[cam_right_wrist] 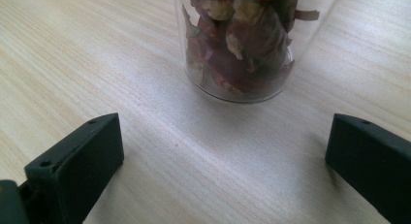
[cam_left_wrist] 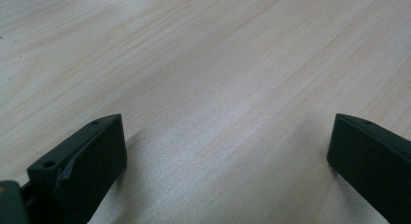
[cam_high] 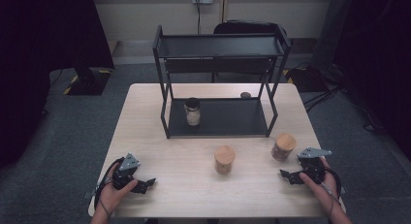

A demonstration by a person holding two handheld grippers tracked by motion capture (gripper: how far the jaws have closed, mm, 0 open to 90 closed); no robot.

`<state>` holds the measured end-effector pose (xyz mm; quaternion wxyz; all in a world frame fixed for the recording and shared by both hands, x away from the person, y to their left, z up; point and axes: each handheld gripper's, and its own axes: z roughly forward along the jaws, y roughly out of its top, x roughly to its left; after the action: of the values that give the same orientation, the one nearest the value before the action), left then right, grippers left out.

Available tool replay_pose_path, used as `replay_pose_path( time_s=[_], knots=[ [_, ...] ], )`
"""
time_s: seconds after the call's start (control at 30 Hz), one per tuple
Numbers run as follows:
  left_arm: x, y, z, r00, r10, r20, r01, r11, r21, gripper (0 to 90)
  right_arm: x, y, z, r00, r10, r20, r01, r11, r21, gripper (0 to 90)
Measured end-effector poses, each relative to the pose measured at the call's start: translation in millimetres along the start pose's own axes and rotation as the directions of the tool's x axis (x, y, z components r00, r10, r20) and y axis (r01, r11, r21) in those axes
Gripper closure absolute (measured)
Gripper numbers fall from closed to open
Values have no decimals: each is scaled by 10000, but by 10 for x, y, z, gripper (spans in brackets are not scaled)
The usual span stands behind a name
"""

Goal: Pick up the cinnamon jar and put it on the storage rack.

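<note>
Jar of dried red petals (cam_high: 283, 147), upright with a wooden lid, stands on the bench (cam_high: 160, 136) near its right edge in the high view, just ahead of the right tongs (cam_high: 286, 175) and a little toward the rack; its long axis is vertical. The right hand (cam_high: 321, 181) lies low on the bench, its tongs pointing left and slightly forward, so it is much the nearer hand. A second wooden-lidded jar (cam_high: 224, 159) stands mid-bench, apart from both hands, and a dark-lidded jar (cam_high: 192, 111) sits on the lower shelf of the black rack (cam_high: 219, 118). The left tongs (cam_high: 145, 184) rest near the front left corner, well away from all the jars. In the left gripper view the left tongs (cam_left_wrist: 228, 146) stand wide apart over bare wood, nothing between them. In the right gripper view the right tongs (cam_right_wrist: 225, 146) are likewise spread wide and empty, and the glass base of the petal jar (cam_right_wrist: 240, 54) stands straight ahead, centred between the jaws but not yet reached; a short forward push would likely bring them around it.
</note>
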<state>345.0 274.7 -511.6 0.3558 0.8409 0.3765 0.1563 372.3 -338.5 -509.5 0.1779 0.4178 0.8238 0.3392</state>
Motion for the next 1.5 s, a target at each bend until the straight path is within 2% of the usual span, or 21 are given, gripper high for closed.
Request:
replay_pose_path(
  time_s=[0.4,0.83,1.17,1.5],
  knots=[
    [0,0,0,10000,2,-1,-2,10000,0,1,-24,-17,-37,10000,15,-59,-14,10000,92,3],
    [0,0,0,10000,4,-5,-4,10000,1,1,27,46,-143,9991,-72,-423,75,9999,76,11],
    [0,0,0,10000,2,-7,-2,10000,-2,1,195,81,-131,9961,-447,-758,468,9986,251,10],
    [-1,0,0,10000,1,-7,-1,10000,-1,1,370,198,-105,9898,-912,-1095,927,9957,85,11]
  ],
)
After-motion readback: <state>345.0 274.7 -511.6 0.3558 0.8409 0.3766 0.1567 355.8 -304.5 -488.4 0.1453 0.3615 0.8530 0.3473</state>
